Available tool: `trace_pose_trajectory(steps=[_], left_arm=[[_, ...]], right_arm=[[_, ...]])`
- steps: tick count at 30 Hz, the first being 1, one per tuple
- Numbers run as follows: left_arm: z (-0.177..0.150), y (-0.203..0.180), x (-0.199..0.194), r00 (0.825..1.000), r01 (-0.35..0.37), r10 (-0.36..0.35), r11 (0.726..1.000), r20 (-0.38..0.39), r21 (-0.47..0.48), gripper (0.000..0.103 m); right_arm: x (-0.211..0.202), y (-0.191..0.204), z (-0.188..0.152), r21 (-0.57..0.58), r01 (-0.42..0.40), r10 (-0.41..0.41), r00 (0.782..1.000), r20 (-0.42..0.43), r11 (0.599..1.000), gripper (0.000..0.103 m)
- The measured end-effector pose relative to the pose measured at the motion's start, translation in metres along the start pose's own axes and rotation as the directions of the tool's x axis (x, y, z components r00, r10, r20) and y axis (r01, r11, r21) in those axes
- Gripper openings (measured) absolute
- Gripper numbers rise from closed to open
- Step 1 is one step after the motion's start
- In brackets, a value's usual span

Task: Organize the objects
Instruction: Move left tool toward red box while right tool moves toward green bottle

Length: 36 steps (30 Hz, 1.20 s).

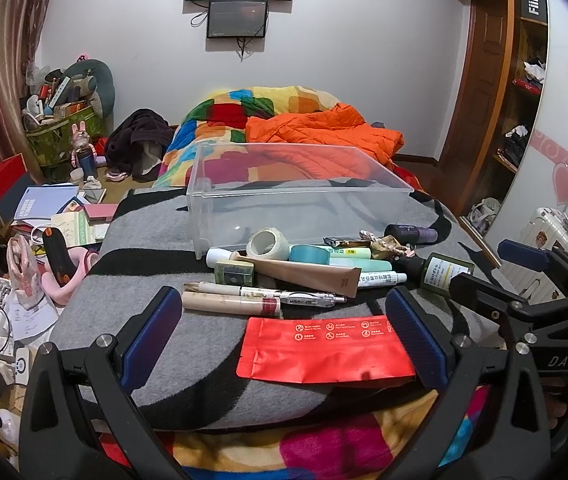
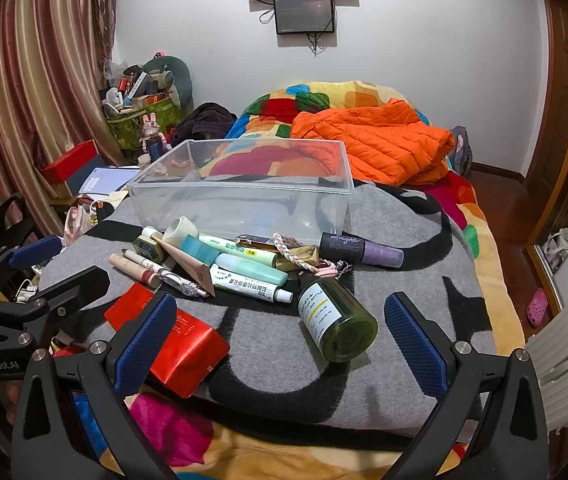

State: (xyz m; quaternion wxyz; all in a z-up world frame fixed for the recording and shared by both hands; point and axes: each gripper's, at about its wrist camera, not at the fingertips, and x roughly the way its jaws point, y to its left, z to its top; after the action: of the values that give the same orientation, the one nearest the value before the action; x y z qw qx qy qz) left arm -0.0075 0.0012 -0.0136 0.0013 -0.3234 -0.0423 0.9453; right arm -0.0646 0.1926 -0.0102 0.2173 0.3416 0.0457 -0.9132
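Observation:
A clear plastic bin (image 1: 300,192) (image 2: 244,196) stands empty on a grey and black blanket (image 1: 156,320) (image 2: 424,240). In front of it lies a pile of small items: a tape roll (image 1: 268,243), tubes (image 2: 250,282), pens (image 1: 284,296), a green bottle (image 2: 336,320) (image 1: 444,272), a purple spray bottle (image 2: 360,249) and a red pouch (image 1: 324,350) (image 2: 180,344). My left gripper (image 1: 288,334) is open, with the red pouch between its fingers. My right gripper (image 2: 280,340) is open just in front of the green bottle, holding nothing.
An orange jacket (image 2: 376,140) and a colourful quilt (image 1: 252,108) lie behind the bin. Books and clutter (image 1: 56,208) crowd the floor at left. A wardrobe (image 1: 524,100) stands at right. The bed edge is near the grippers.

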Motion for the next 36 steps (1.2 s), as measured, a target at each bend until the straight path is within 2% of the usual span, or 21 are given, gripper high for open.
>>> trace_pose_trajectory(steps=[21,29,36], left_arm=[[-0.001,-0.004,0.002,0.999,0.017,-0.017,1.000,-0.030,0.000,0.103],[-0.013,-0.020,0.020,0.993,0.057,-0.054,0.998,-0.105,0.021,0.103],[-0.028,-0.054,0.045,0.975,0.132,-0.116,0.988,-0.191,0.075,0.103]], right_arm=[[0.001,-0.013,0.001,0.027,0.016,-0.016,1.000,-0.003,1.000,0.103],[0.011,-0.031,-0.005,0.057,0.044,-0.042,0.999,-0.026,0.997,0.103],[0.024,-0.044,-0.011,0.073,0.048,-0.045,0.998,-0.041,0.996,0.102]])
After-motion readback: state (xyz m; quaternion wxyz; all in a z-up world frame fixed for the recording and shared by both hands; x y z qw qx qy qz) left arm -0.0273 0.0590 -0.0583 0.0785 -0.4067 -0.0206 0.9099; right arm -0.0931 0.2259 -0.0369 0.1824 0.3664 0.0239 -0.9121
